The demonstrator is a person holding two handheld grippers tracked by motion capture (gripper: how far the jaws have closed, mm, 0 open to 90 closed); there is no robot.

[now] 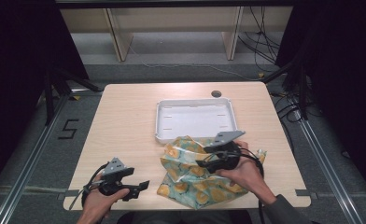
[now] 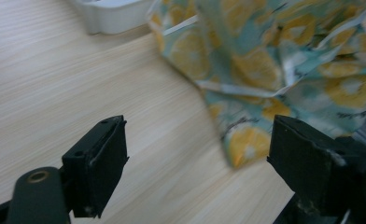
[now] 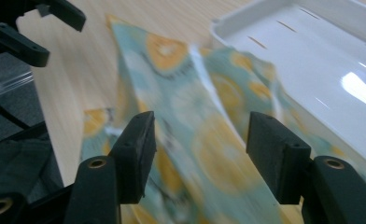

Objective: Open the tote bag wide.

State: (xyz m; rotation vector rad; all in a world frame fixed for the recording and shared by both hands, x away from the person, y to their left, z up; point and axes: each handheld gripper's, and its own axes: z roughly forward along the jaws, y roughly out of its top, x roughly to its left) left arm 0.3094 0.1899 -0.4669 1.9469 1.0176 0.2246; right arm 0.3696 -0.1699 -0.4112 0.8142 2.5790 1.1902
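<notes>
A crumpled cloth (image 1: 195,172) printed with lemons on pale teal lies near the front edge of the wooden table (image 1: 125,121), right of centre, its far end against the near rim of a white tray (image 1: 160,122). From the high view the right gripper (image 1: 200,164) hovers over the cloth; its own view shows the jaws standing apart above the fabric, pressing on nothing. The left gripper (image 1: 144,185) sits near the front left corner (well clear of the cloth), and its view shows jaws wide apart over bare wood.
</notes>
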